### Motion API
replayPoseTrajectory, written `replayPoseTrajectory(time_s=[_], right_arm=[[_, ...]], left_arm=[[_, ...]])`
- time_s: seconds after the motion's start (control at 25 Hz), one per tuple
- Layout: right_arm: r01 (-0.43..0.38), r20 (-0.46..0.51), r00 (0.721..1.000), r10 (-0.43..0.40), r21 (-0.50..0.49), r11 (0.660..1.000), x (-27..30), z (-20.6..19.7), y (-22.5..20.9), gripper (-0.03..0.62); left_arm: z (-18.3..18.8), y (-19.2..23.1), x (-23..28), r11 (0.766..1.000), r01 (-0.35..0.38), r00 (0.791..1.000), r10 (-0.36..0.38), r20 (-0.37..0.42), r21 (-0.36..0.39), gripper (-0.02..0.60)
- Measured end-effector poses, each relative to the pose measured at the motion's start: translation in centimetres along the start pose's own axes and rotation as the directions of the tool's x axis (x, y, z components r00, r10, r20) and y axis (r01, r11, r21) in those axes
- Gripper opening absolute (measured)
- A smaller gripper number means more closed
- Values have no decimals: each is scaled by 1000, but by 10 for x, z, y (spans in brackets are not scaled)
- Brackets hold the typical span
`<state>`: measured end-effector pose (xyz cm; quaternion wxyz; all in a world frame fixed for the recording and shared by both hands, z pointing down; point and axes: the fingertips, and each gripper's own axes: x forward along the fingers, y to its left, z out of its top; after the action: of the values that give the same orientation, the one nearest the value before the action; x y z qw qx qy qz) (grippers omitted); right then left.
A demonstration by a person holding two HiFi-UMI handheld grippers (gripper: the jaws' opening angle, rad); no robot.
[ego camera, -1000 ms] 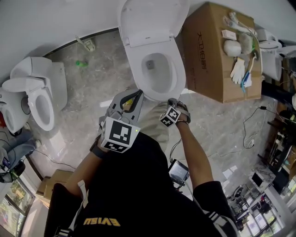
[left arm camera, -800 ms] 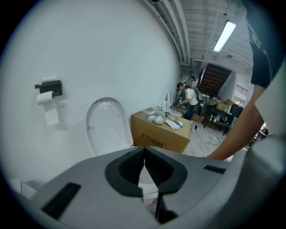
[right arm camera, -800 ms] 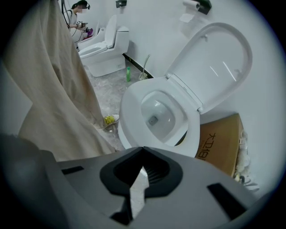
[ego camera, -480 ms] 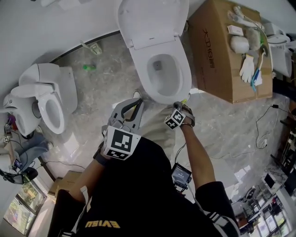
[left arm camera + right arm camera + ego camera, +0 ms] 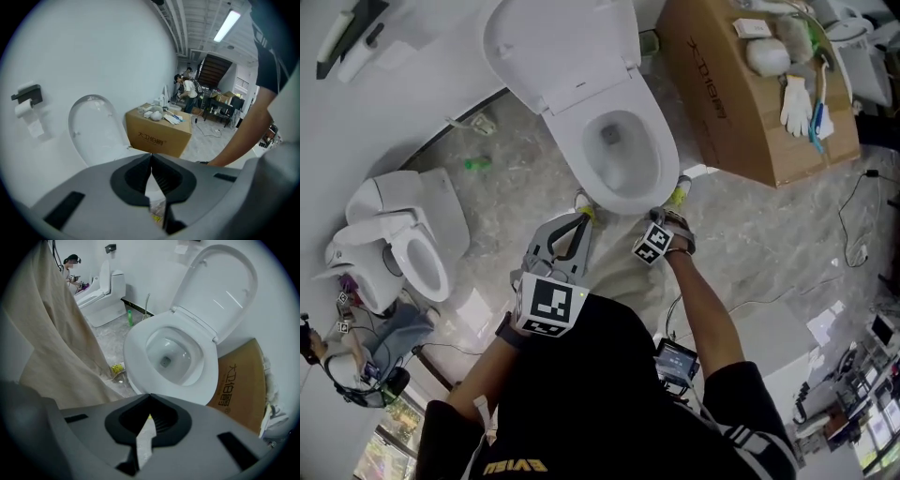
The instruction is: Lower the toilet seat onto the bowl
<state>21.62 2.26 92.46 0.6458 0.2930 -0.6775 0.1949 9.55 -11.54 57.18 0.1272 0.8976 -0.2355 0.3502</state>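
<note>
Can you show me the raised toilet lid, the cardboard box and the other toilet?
raised toilet lid (image 5: 555,47): head view, middle of its inner face.
cardboard box (image 5: 722,108): head view, its printed side.
other toilet (image 5: 405,195): head view, its rear body.

And there's the brown cardboard box (image 5: 159,136) in the left gripper view, with dark print on its side reading 大卫伯爵, four characters in a row. The right gripper view catches the same line running up the box's side, while from the head view it's turned and too small to read cleanly. Down at the bottom of the head view, yellow letters on the person's black shirt (image 5: 581,394) spell EVISU, seen upside down.
</note>
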Motion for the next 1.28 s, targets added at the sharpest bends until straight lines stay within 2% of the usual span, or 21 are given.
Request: replayPoseTrajectory(time_s=[0.16, 0.48, 1.28], right_arm=[[-26, -14, 1000, 27, 10, 1000, 9, -9, 7, -3], [-54, -33, 998, 56, 77, 996, 28, -20, 15, -3], [-98, -85, 991, 100, 26, 995, 65, -29, 23, -3]], left_arm=[[8, -11, 12, 999, 27, 1000, -26, 3, -19, 12], [-14, -16, 24, 998, 47, 997, -50, -60, -49, 12], [-46, -18, 33, 993, 27, 990, -42, -135, -112, 12]])
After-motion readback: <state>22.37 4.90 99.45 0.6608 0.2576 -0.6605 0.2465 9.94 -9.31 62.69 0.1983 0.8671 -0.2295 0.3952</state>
